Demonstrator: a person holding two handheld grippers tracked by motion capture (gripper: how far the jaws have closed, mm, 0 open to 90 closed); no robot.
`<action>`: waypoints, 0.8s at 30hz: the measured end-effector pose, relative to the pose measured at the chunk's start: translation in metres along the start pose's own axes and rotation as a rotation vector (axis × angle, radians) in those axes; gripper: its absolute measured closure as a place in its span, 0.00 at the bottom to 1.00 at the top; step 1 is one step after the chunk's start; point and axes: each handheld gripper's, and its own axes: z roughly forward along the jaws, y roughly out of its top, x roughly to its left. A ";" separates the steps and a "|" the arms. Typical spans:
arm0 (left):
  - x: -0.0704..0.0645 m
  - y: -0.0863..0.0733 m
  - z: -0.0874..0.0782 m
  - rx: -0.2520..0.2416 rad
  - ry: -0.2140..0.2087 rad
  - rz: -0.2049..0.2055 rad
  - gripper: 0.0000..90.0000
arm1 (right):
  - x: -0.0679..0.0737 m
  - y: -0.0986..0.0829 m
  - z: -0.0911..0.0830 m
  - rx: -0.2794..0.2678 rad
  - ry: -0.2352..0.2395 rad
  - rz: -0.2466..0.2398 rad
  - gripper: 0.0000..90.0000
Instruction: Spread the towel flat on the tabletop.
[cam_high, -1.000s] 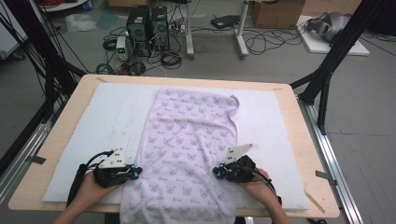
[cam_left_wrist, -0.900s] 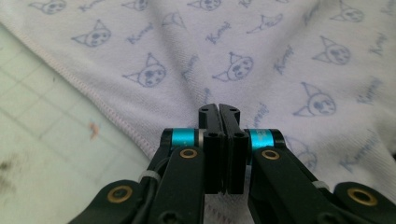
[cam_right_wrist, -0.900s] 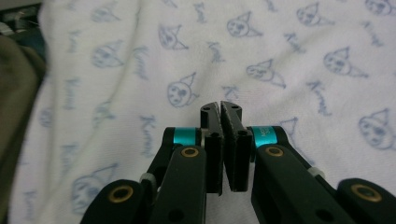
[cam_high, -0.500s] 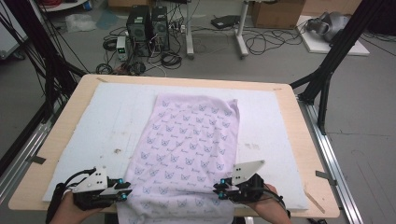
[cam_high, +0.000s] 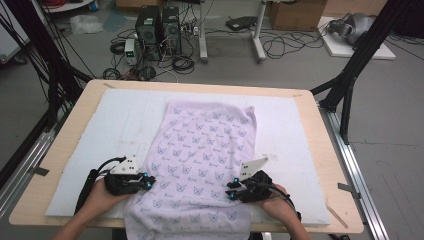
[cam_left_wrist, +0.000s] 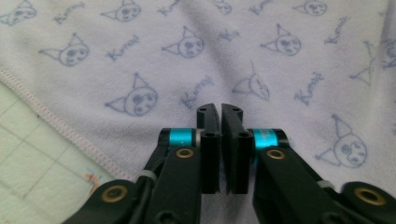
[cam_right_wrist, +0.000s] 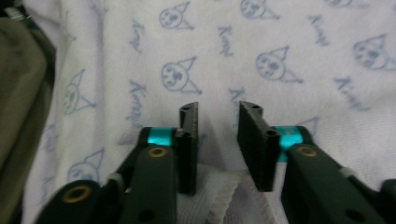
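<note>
Towel (cam_high: 202, 160) has slid fwd again vs half a sec ago, lying flat on the white mat (cam_high: 300, 150) w/ near edge hanging off, prob for smoothing: left gripper (cam_high: 146, 183) pressed together, right gripper (cam_high: 233, 192) spread over a fold.

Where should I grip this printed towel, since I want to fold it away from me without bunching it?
Probably the two near corners of the towel, where it hangs over the table edge. Come in from your side, one gripper per corner: the hems there are free, the rest lies flat.
</note>
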 end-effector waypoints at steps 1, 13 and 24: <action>-0.002 0.000 -0.001 0.006 0.017 0.008 0.97 | 0.000 -0.001 0.000 -0.004 0.013 0.009 0.90; -0.042 -0.020 -0.039 0.027 0.070 0.011 0.98 | 0.030 -0.002 -0.009 -0.039 0.046 -0.034 0.98; -0.056 -0.017 -0.046 -0.012 0.055 0.047 0.71 | 0.048 -0.001 -0.028 -0.076 0.096 -0.067 0.77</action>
